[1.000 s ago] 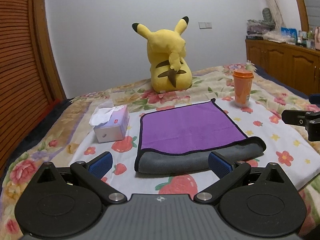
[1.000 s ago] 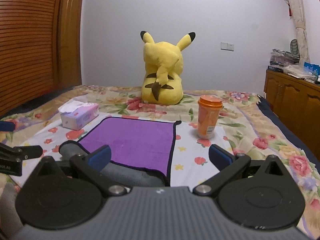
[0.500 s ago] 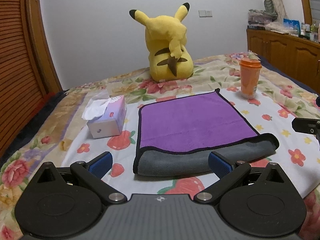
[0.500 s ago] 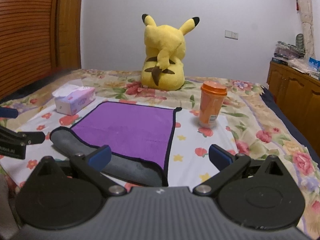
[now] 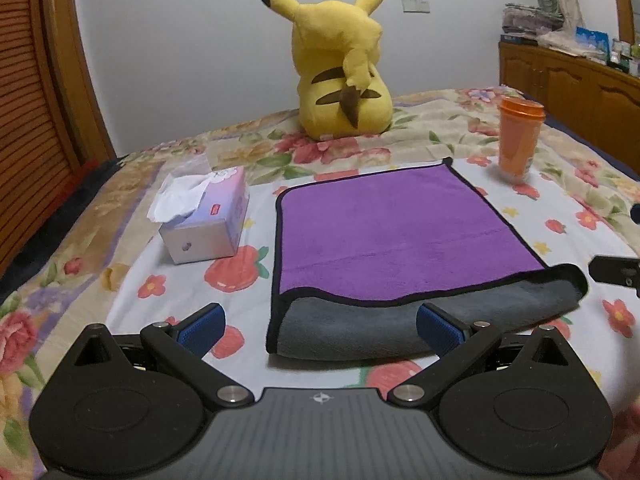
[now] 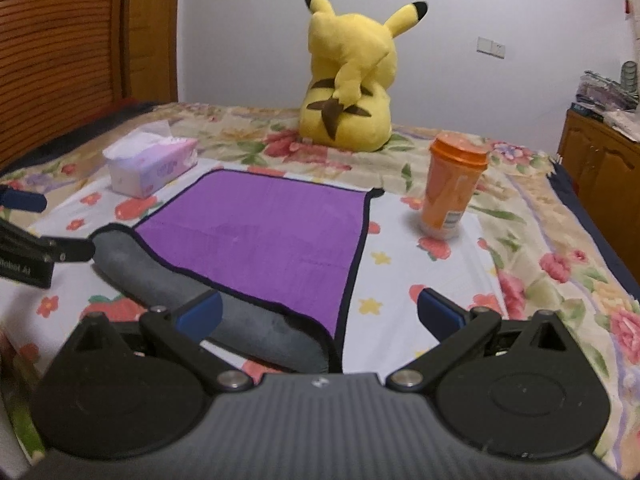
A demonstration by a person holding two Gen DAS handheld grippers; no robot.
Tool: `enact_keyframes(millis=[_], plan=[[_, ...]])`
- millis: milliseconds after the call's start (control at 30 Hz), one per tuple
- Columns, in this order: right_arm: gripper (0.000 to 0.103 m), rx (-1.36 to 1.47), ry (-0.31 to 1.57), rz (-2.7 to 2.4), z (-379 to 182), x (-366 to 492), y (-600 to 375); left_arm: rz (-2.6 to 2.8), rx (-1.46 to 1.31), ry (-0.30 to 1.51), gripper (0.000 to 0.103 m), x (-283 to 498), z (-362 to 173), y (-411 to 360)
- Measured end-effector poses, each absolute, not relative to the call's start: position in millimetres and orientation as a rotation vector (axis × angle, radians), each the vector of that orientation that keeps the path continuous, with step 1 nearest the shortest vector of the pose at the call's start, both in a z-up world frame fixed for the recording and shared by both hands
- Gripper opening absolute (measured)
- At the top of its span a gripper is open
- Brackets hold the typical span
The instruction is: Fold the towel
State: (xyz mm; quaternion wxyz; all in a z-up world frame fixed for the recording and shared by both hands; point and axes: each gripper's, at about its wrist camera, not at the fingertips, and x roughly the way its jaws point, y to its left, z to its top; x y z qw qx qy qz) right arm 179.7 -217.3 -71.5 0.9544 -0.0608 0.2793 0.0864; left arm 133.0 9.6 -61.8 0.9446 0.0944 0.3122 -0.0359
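Left wrist view. Tissue box (image 5: 206, 216) on the bed (image 5: 580, 184), white tissue pulled up from its slot; a small red mark on its top, print too small to read. Orange cup (image 5: 519, 139) with its lid on, upright, well right of the box; contents hidden. Towel (image 5: 396, 236) flat on the bed between box and cup, purple side up, black trim around the edge, near edge turned over to show a grey band. Long axis of that grey fold runs left to right across the view, right end slightly farther away; far corner points toward the cup. Yellow plush (image 5: 340, 68) seated beyond the towel, back turned. Left tongs (image 5: 320, 326) spread wide, nothing held, blue pads either side of the fold's near left corner, not touching it. Part of the right tongs at the right edge (image 5: 616, 272).

Right wrist view. Box (image 6: 150, 168) at far left, tissue sticking up. Cup (image 6: 450, 188) just right of the towel (image 6: 264, 232), apart from it, a pale label low on its side, unreadable. Grey fold runs diagonally from far left to near centre. Plush (image 6: 352, 80) behind. Right tongs (image 6: 318, 314) wide apart, empty, left pad over the grey fold; contact unclear. Left tongs' side at the left edge (image 6: 28, 260), white lettering "Robot AI" partly visible.
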Motion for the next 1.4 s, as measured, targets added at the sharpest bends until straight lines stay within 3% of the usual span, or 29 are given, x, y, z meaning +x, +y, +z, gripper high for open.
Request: enact_keyframes(millis=[367,633,933,1000,1100,1400], plan=[[0.103,-0.133,0.628,0.193,-88.6,201.7,-216.0,-0.077,0.128,0.672,0.103,167.5,-70.9,28.7],[0.103,-0.127,0.664,0.205,-97.0,213.0,-216.4,-0.076,0.088,0.706,0.093,189.2,-78.1,43.4],[0.102,-0.126,0.687,0.209,-102.4,222.7,-215.8,-0.093,0.062,0.770,0.077,206.5,-91.5,52.4],[0.102,-0.126,0.694,0.209,-104.3,225.1,-215.9,-0.104,0.057,0.783,0.069,207.7,-93.8,52.7],[0.087,-0.118,0.713,0.219,-106.5,228.4,-216.2,-0.120,0.058,0.798,0.061,208.6,-96.2,51.5],[0.084,-0.107,0.777,0.230,-114.5,232.5,-216.6,-0.134,0.077,0.845,0.051,209.8,-104.3,48.8]])
